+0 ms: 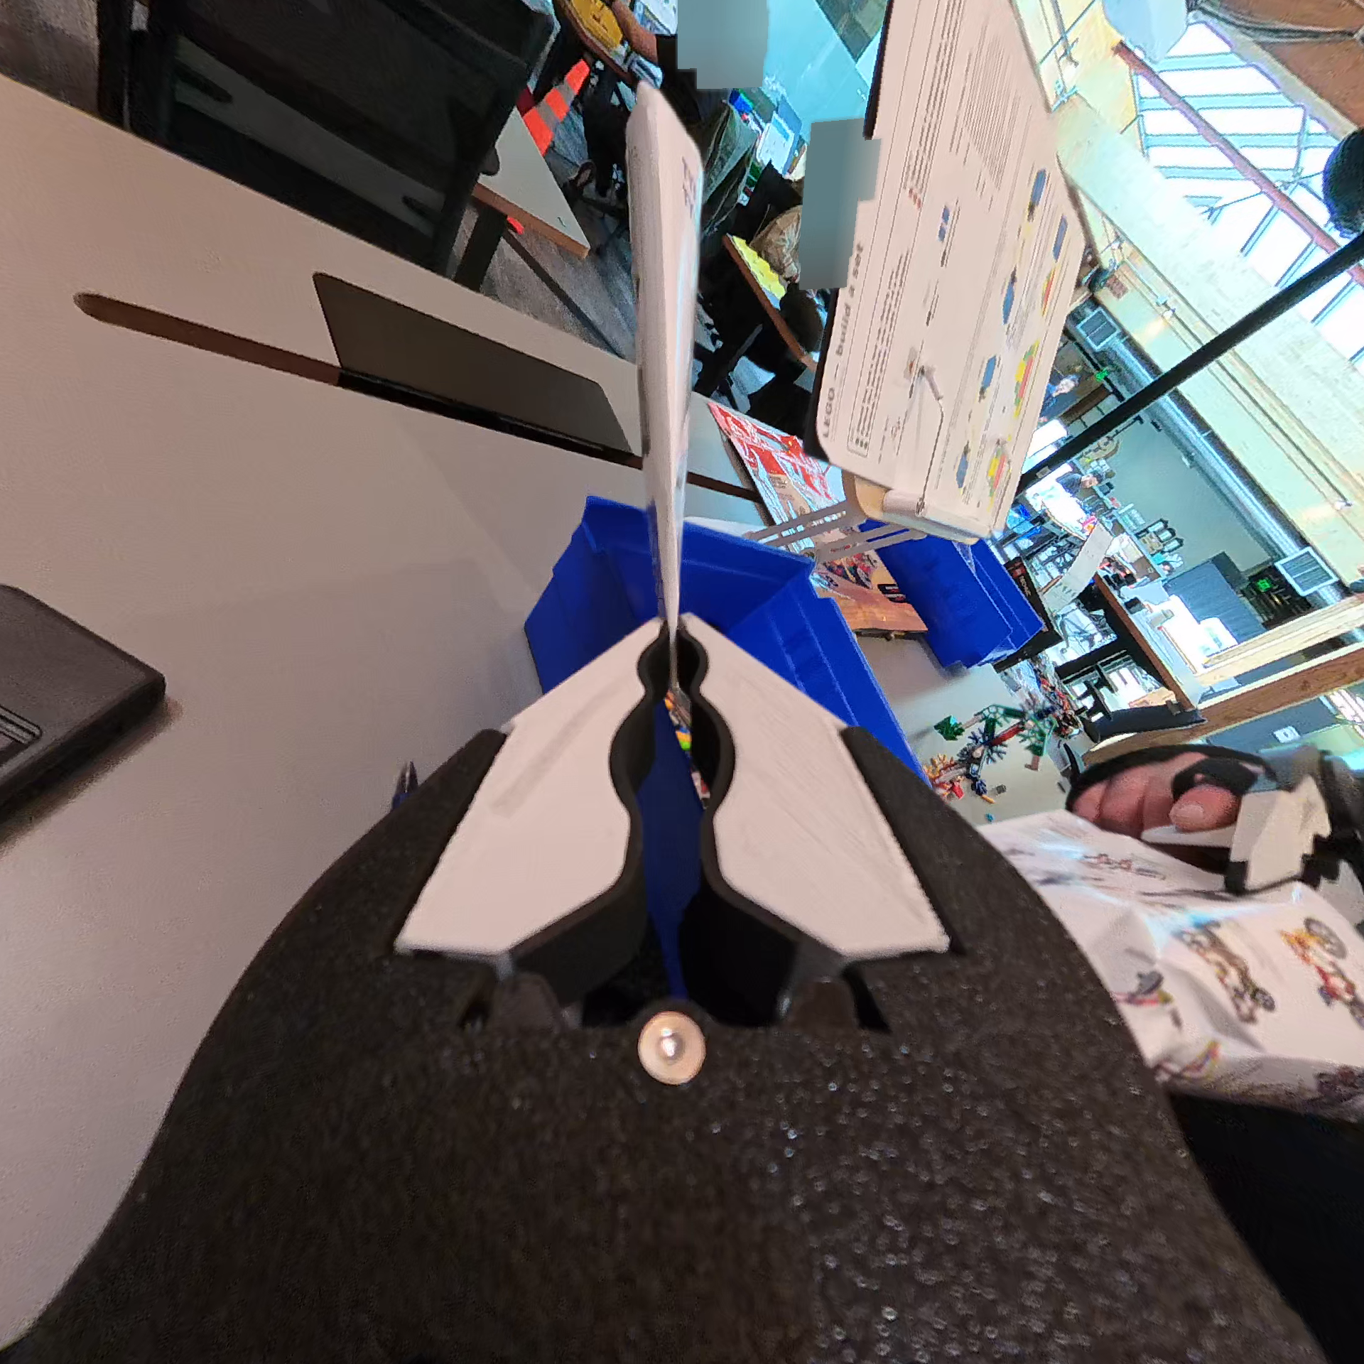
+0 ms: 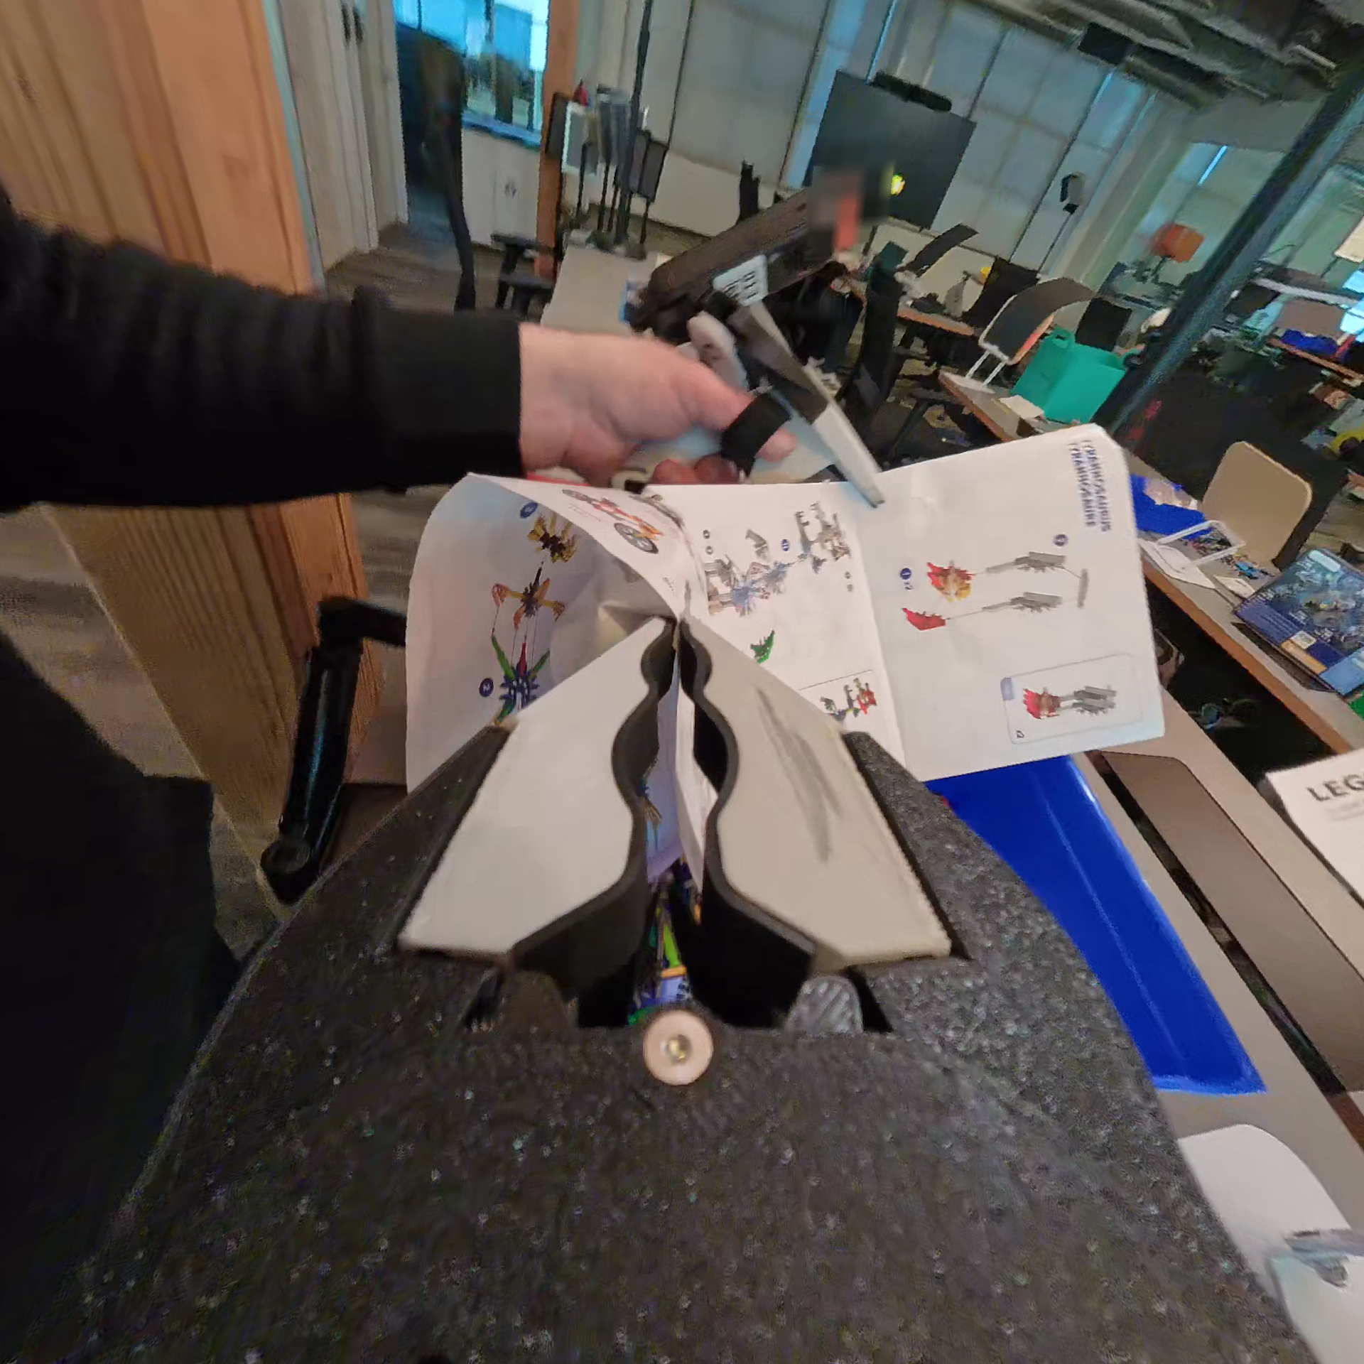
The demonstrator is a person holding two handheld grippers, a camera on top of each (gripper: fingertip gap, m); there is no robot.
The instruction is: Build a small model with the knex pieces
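Observation:
A white instruction sheet (image 2: pixel 996 612) with coloured pictures of toy models hangs in the air between both grippers. My right gripper (image 2: pixel 676 627) is shut on a fold in its lower middle. My left gripper (image 1: pixel 673 627) is shut on the sheet's edge, which shows edge-on in the left wrist view as a thin white strip (image 1: pixel 664 310). In the right wrist view the left gripper (image 2: pixel 875 498) shows pinching the sheet's top edge, held by a hand (image 2: pixel 627 398) in a black sleeve. The right gripper (image 1: pixel 1269 834) shows at the right of the left wrist view, above the crumpled part of the sheet (image 1: pixel 1181 952).
A blue bin (image 1: pixel 775 590) stands just below the sheet on the white table (image 1: pixel 221 590); it also shows in the right wrist view (image 2: pixel 1092 915). A printed card on a stand (image 1: pixel 952 295), a second blue bin (image 1: pixel 967 598), loose toy parts (image 1: pixel 982 745) and a laptop corner (image 1: pixel 59 701) are nearby. My hands' fingertips stand some 25 centimeters from each other.

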